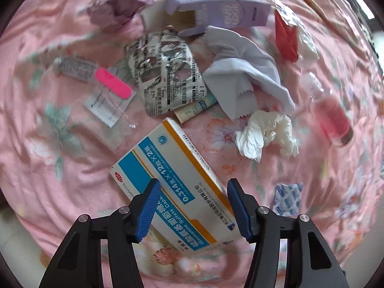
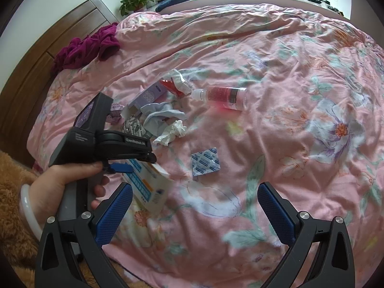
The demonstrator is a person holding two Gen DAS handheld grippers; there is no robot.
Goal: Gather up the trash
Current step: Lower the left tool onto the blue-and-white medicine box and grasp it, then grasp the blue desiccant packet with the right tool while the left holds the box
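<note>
Trash lies scattered on a pink floral bedspread [image 2: 276, 72]. My left gripper [image 1: 192, 206] is open, its blue fingers on either side of a blue, white and orange medicine box [image 1: 172, 180]; I cannot tell whether they touch it. The box also shows in the right wrist view [image 2: 151, 184] under the left gripper. Beyond it lie a crumpled tissue [image 1: 266, 134], a grey cloth [image 1: 242, 76], a foil blister pack [image 1: 165, 72], a purple carton [image 1: 223, 12], a red wrapper [image 1: 285, 38], a pink-liquid bottle [image 2: 225, 97] and a blue-printed sachet [image 2: 205, 164]. My right gripper [image 2: 194, 211] is open and empty above bare bedspread.
A pink stick on clear plastic packets [image 1: 112, 84] lies left of the blister pack. A magenta garment [image 2: 88, 45] lies by the wooden headboard [image 2: 48, 55]. A potted plant [image 2: 136, 0] stands by the window. Brown fur [image 2: 12, 192] sits at the left edge.
</note>
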